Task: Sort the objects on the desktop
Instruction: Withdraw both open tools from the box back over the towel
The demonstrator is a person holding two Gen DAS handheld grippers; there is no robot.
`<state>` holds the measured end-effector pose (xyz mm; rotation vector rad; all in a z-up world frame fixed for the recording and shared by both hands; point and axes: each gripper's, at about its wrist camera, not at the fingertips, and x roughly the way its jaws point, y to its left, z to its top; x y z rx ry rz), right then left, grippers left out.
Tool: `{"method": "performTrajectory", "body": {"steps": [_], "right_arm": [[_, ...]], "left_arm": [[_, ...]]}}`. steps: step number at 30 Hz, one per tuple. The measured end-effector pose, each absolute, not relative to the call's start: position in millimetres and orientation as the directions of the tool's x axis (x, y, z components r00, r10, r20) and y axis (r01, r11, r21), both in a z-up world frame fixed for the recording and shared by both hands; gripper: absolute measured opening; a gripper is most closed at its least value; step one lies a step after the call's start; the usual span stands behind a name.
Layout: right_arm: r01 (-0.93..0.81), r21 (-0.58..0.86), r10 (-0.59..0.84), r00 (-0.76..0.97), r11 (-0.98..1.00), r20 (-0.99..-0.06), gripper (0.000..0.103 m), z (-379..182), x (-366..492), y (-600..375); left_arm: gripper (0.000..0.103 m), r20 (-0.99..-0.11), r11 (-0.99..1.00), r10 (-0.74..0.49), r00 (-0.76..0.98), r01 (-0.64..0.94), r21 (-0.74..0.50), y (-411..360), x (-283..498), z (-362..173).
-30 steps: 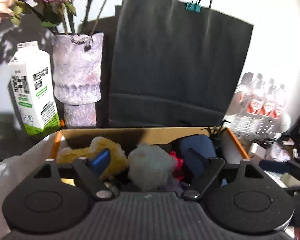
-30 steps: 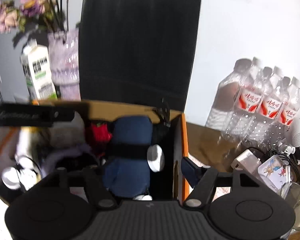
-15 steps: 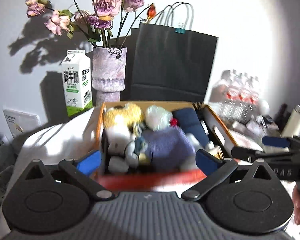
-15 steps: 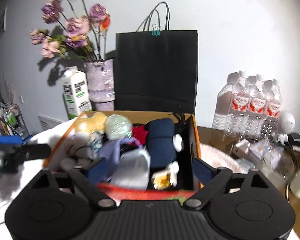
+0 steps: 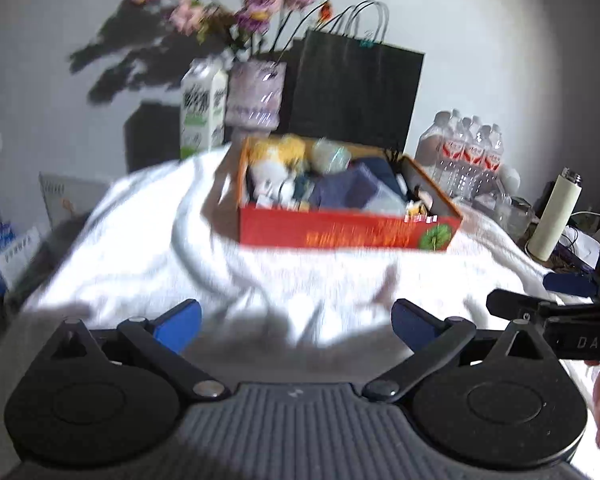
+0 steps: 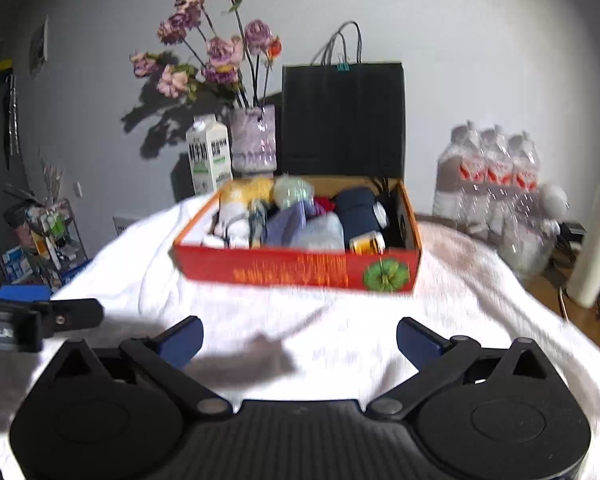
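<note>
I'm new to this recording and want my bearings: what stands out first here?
The red box crammed with small things sits mid-table on a white cloth. Behind it, against the wall, stand a black paper bag and a vase of purple flowers. Both grippers, left and right, hang open and empty in front.

Both fisheye views bow straight lines and darken to black at the corners. Hard light from the front burns the white cloth [image 5: 148,248] to glare, detail lost in its folds. The flowers [image 6: 216,56] throw a sharp shadow on the grey wall [image 6: 480,40] to their left. Motion blur smears the box [image 5: 346,234] lettering and the bottles [image 6: 492,172]. The near foreground lies dim, in shade.
</note>
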<state>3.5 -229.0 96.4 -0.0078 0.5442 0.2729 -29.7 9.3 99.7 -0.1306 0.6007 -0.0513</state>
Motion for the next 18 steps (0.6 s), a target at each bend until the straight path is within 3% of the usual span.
{"method": "performTrajectory", "body": {"steps": [9,18], "right_arm": [[-0.238,0.067,0.233,0.790,0.969,-0.567,0.103,33.5,-34.0,-217.5],[-0.190,0.009,0.157,0.780,0.982,-0.606,0.103,4.0,-3.1,-202.0]], "left_arm": [[0.103,-0.547,0.995,-0.082,0.833,0.040,-0.088,11.2,-45.6,40.1],[0.103,-0.569,1.000,-0.013,0.822,-0.003,-0.027,15.0,-10.9,13.7]]}}
